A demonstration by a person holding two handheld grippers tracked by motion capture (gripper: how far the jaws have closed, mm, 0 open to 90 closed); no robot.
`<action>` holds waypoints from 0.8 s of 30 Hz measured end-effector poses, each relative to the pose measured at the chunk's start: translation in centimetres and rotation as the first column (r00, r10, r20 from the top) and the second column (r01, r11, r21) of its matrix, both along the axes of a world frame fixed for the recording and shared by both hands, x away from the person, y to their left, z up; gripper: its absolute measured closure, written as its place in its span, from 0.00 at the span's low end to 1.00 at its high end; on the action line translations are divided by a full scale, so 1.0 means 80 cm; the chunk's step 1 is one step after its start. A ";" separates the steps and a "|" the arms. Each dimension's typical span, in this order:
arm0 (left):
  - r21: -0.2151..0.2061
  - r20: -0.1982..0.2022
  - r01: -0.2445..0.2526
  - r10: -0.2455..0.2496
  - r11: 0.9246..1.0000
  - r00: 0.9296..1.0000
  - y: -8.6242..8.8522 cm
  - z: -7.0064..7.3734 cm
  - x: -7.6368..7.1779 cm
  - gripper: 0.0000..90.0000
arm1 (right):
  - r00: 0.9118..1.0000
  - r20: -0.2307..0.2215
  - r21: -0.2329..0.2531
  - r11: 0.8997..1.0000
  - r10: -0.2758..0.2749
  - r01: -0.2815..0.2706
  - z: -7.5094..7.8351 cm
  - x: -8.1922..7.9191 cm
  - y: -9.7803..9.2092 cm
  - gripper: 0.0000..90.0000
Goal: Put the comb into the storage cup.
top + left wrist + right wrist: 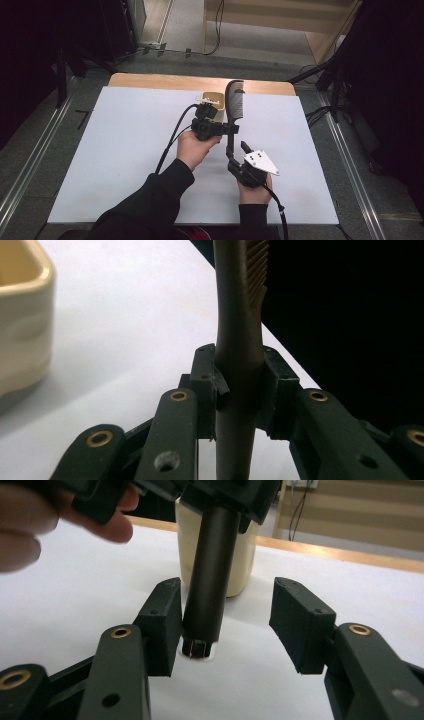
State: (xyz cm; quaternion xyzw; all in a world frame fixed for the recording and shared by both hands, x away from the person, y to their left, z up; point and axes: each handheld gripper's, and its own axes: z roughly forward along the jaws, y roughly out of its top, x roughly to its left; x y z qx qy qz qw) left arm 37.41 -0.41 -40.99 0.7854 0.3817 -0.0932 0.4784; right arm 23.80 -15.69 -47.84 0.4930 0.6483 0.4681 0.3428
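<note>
High view: the white table cover (125, 150) lies over a wooden table (150, 80). At centre-left, the left gripper (231, 129) is held in the person's left hand (192, 147), its jaws turned rightward and clamped on the handle of a dark comb (234, 102). Just behind the gripper, a cream cup (212, 97) stands on the cover, beside the comb's toothed end. To the right and nearer the person, the right gripper (237, 148) points up the table at the handle's lower end. Left gripper view: both jaws press the comb handle (239, 365) from either side. Right gripper view: the jaws stand wide apart around the handle end (205, 625); one jaw sits just beside it, the other well clear.
</note>
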 end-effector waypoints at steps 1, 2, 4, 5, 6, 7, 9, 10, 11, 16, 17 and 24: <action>0.004 0.008 0.000 0.000 1.000 1.000 0.001 0.000 0.001 0.81 | 1.000 -0.001 -0.010 1.000 0.003 -0.003 -0.001 0.000 0.001 0.50; 0.015 0.013 -0.002 0.002 1.000 1.000 0.003 0.001 0.002 0.81 | 1.000 -0.008 -0.012 1.000 0.009 -0.009 -0.002 0.001 0.001 0.49; 0.022 0.018 -0.010 0.010 1.000 1.000 0.007 0.001 0.004 0.81 | 1.000 -0.019 -0.014 1.000 0.018 -0.018 -0.004 0.001 0.003 0.46; 0.024 0.020 -0.017 0.017 1.000 1.000 0.009 0.001 0.005 0.81 | 1.000 -0.024 -0.019 1.000 0.020 -0.020 -0.004 0.001 0.003 0.45; 0.025 0.022 -0.023 0.023 0.999 0.999 0.011 0.002 0.006 0.81 | 1.000 -0.023 -0.027 0.999 0.018 -0.019 -0.005 0.001 0.003 0.44; 0.026 0.025 -0.029 0.029 0.999 0.999 0.013 0.002 0.008 0.81 | 1.000 -0.019 -0.034 0.999 0.020 -0.021 -0.006 0.002 0.003 0.44; 0.028 0.031 -0.038 0.037 0.999 0.999 0.017 0.004 0.010 0.81 | 1.000 -0.015 -0.059 0.998 0.018 -0.019 -0.008 0.001 0.004 0.41; 0.030 0.034 -0.041 0.040 0.999 0.999 0.019 0.005 0.011 0.81 | 1.000 -0.014 -0.067 0.998 0.021 -0.022 -0.009 0.001 0.003 0.40; 0.029 0.035 -0.046 0.045 0.998 0.998 0.021 0.005 0.012 0.81 | 1.000 -0.017 -0.071 0.997 0.018 -0.019 -0.010 0.000 0.003 0.39; 0.039 0.045 -0.051 0.049 0.998 0.998 0.027 0.007 0.013 0.81 | 0.998 -0.048 -0.052 0.998 0.032 -0.035 -0.012 0.000 0.001 0.32; 0.042 0.047 -0.052 0.050 0.998 0.998 0.028 0.007 0.014 0.81 | 0.998 -0.056 -0.047 0.998 0.039 -0.041 -0.012 0.001 -0.001 0.31; 0.057 0.068 -0.048 0.044 0.997 0.997 0.032 0.010 0.013 0.81 | 0.990 -0.113 -0.018 0.996 0.079 -0.082 -0.016 0.005 -0.005 0.25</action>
